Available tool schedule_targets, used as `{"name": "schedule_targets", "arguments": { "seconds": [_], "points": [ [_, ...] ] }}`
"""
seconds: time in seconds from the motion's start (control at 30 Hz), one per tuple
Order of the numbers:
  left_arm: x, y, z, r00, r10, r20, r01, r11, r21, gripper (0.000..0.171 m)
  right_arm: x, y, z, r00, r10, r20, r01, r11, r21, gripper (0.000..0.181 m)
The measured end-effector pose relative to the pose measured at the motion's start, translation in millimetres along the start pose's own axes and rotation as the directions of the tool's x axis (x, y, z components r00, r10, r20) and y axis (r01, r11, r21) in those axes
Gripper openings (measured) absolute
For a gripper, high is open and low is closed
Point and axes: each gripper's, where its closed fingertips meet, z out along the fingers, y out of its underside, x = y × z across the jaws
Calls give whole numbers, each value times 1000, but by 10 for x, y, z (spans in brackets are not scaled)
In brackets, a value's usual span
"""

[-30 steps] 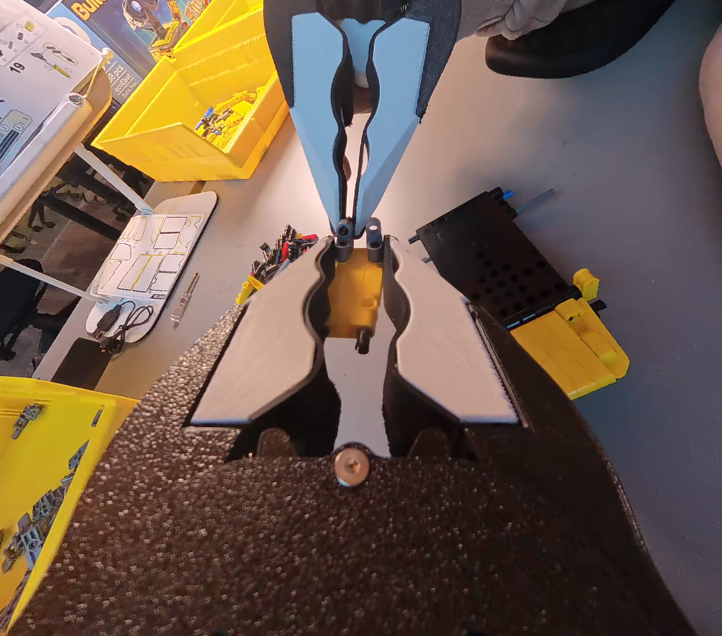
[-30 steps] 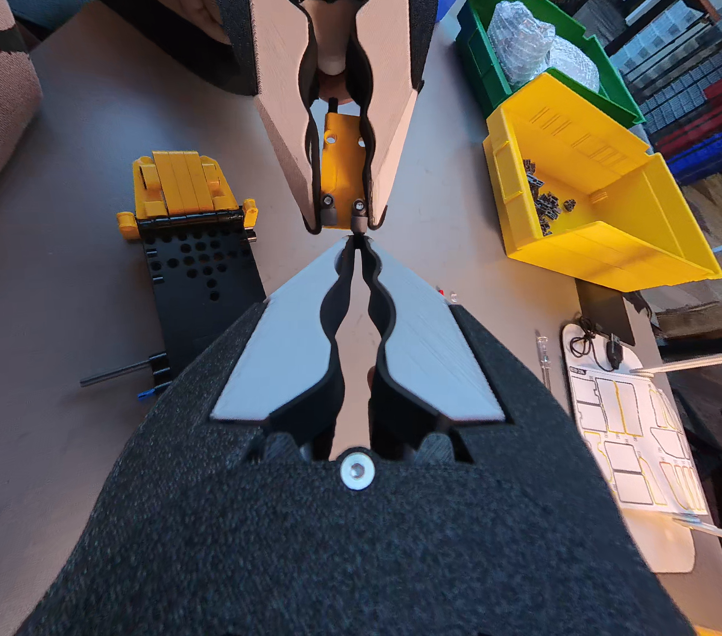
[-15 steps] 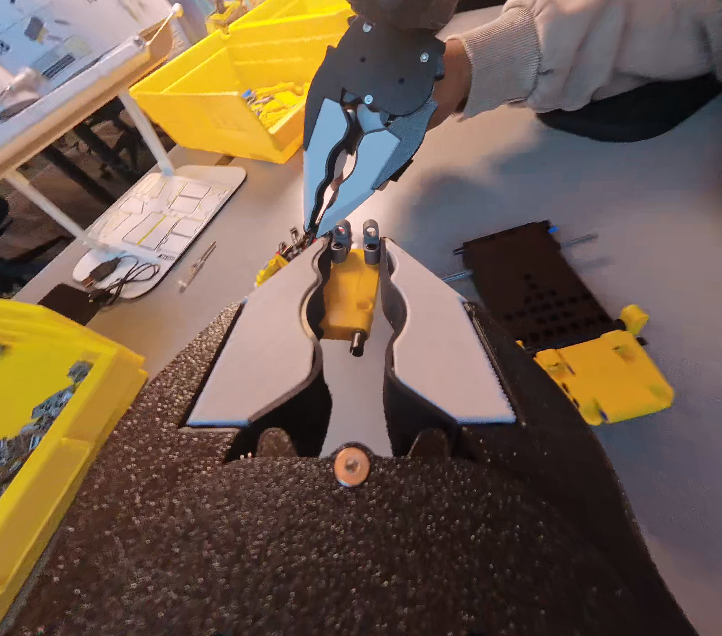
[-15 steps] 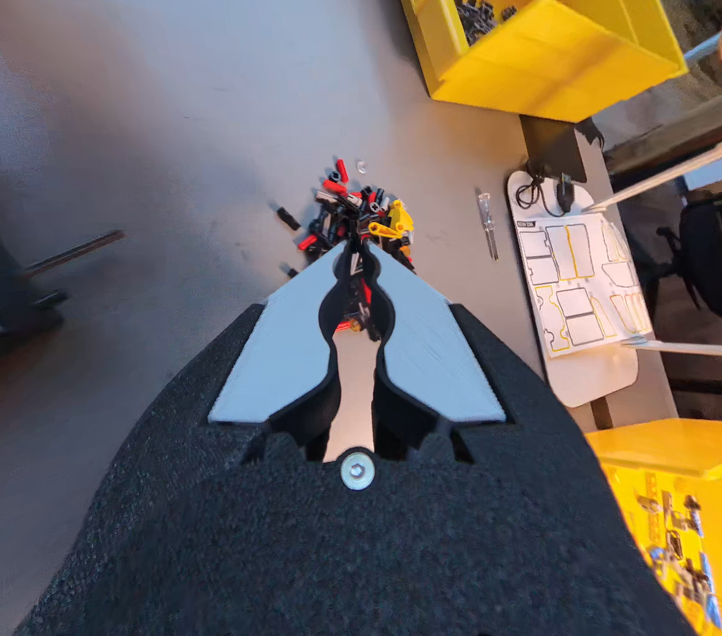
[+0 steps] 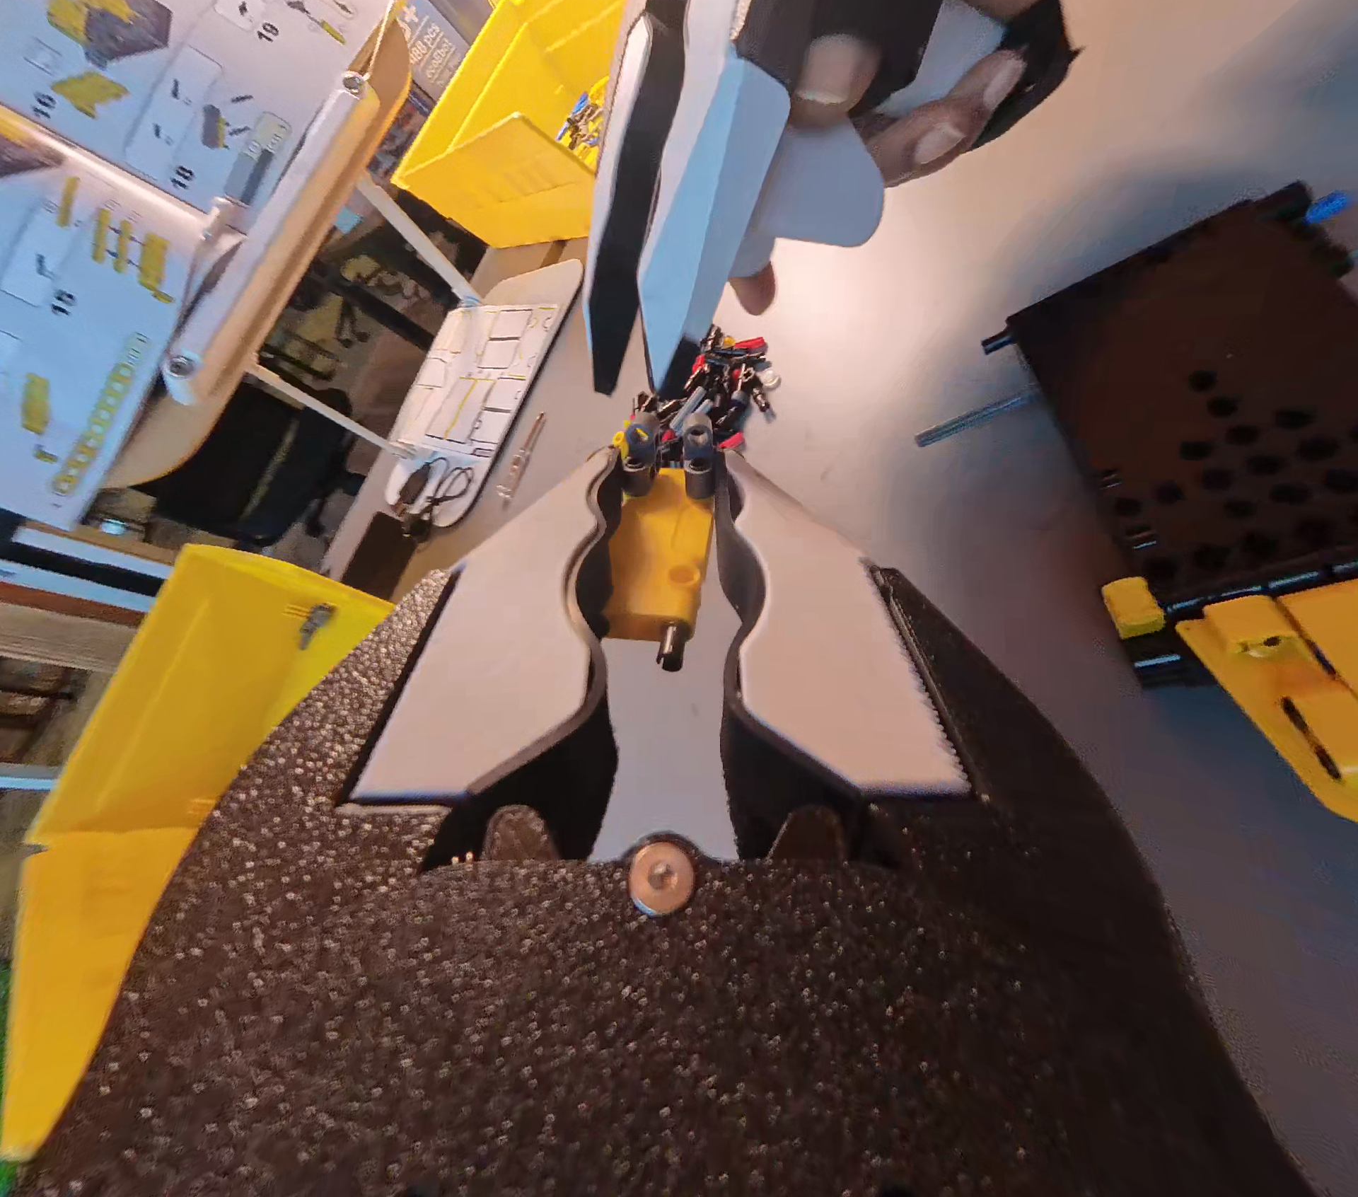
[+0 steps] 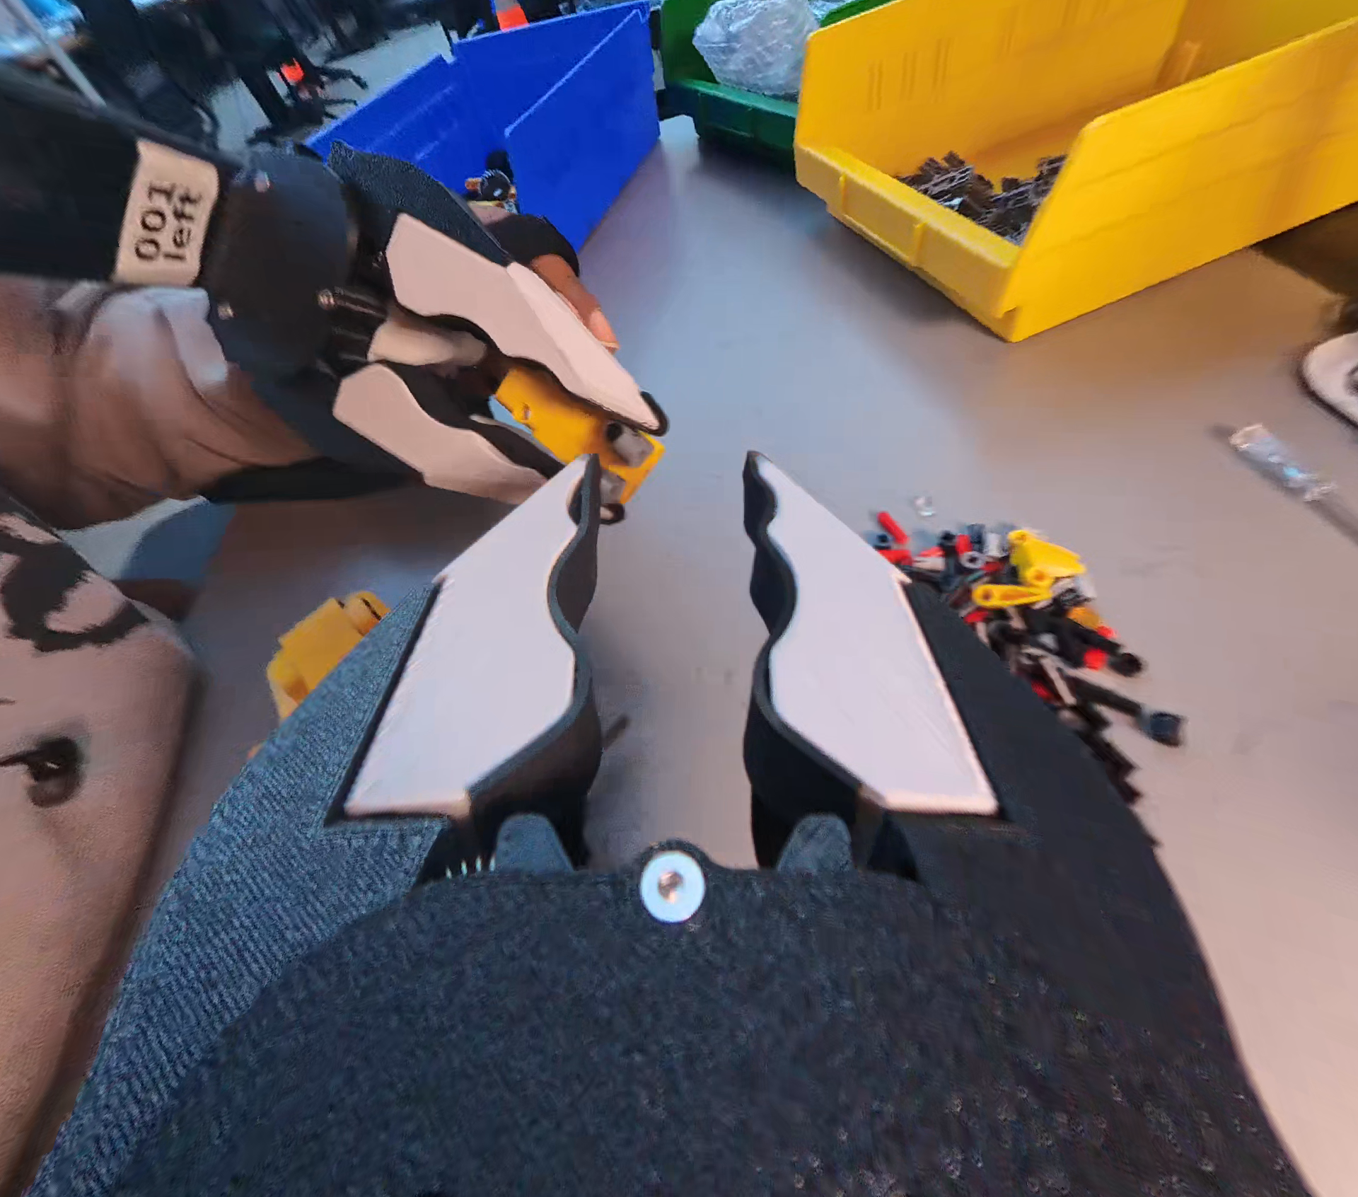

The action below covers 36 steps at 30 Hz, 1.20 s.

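My left gripper (image 5: pixel 665 463) is shut on a yellow motor-like block (image 5: pixel 658 566). Two dark grey connectors (image 5: pixel 698 438) stick out of the block's front end, just past the fingertips. The right wrist view shows the same grasp at the left, with both fingers pressed on the yellow block (image 6: pixel 558 419). My right gripper (image 6: pixel 669 463) is open and empty above the grey table (image 6: pixel 808 353). Its left fingertip is close to the block's front end. In the left wrist view the right gripper (image 5: pixel 633 386) hangs over a pile of small black, red and yellow parts (image 5: pixel 724 375).
The parts pile (image 6: pixel 1014 603) lies right of my right gripper. A yellow bin (image 6: pixel 1065 133), a green bin (image 6: pixel 735 81) and a blue bin (image 6: pixel 573 118) stand behind. A black and yellow assembly (image 5: pixel 1212 427) lies at the right. An instruction booklet on a stand (image 5: pixel 147 133) is at the left. Only a small space, under 4 cm, lies between the two pairs of fingers.
The right gripper was shut at the grey connectors, swung away over the parts pile still shut, and now stands open beside the block. The left gripper kept its hold on the yellow block.
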Motion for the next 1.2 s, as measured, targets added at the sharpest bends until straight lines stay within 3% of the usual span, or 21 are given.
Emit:
{"name": "schedule_targets", "arguments": {
  "seconds": [0.13, 0.23, 0.33, 0.4, 0.47, 0.53, 0.6, 0.63, 0.67, 0.7, 0.83, 0.93, 1.03, 1.2],
  "points": [
    [1, -16, 8, 989, 134, 62, -132, 991, -36, 23, -150, 45, 137, 993, 115, 24, -115, 993, -4, 29],
    [-1, -21, 14, 972, 213, 102, -206, 976, -70, 23, -140, 32, 177, 991, 130, 7, -130, 992, 1, 18],
    [14, -22, 30, 973, 206, 102, -199, 977, -71, 23, -122, 50, 169, 996, 93, -14, -93, 995, -25, 17],
    [44, -78, 23, 995, 93, 48, -93, 996, -1, 34, -64, 51, 120, 999, 1, -46, -2, 999, -33, 15],
    [47, -174, -33, 980, -177, -89, 185, 978, 98, 47, -57, -7, 27, 989, -143, -42, 143, 990, -3, 16],
    [-33, -320, -162, 854, -443, -272, 498, 847, 186, 47, -118, -70, -76, 947, -320, -38, 321, 946, 34, 15],
    [-84, -410, -270, 641, -602, -476, 738, 654, 166, 40, -235, -135, -147, 890, -454, -44, 456, 887, 73, 15],
    [-47, -406, -284, 551, -630, -547, 794, 598, 110, 38, -272, -169, -163, 867, -494, -59, 498, 863, 85, 15],
    [23, -396, -287, 503, -631, -590, 809, 585, 63, 33, -292, -198, -170, 851, -520, -77, 525, 846, 91, 15],
    [86, -395, -282, 498, -622, -605, 801, 598, 44, 27, -308, -216, -170, 839, -536, -90, 543, 835, 93, 15],
    [127, -354, -178, 617, -604, -505, 721, 691, 53, 14, -299, -224, -141, 782, -602, -161, 616, 786, 52, 15],
    [42, -291, -117, 652, -632, -419, 714, 698, 56, 11, -235, -254, -114, 743, -620, -251, 642, 766, 7, 16],
    [25, -277, -94, 639, -662, -393, 733, 679, 49, 10, -223, -280, -87, 699, -641, -319, 673, 740, -12, 15],
    [62, -328, -127, 499, -710, -497, 824, 567, 17, 10, -251, -268, -82, 679, -667, -307, 700, 715, -7, 15]
  ]
}}
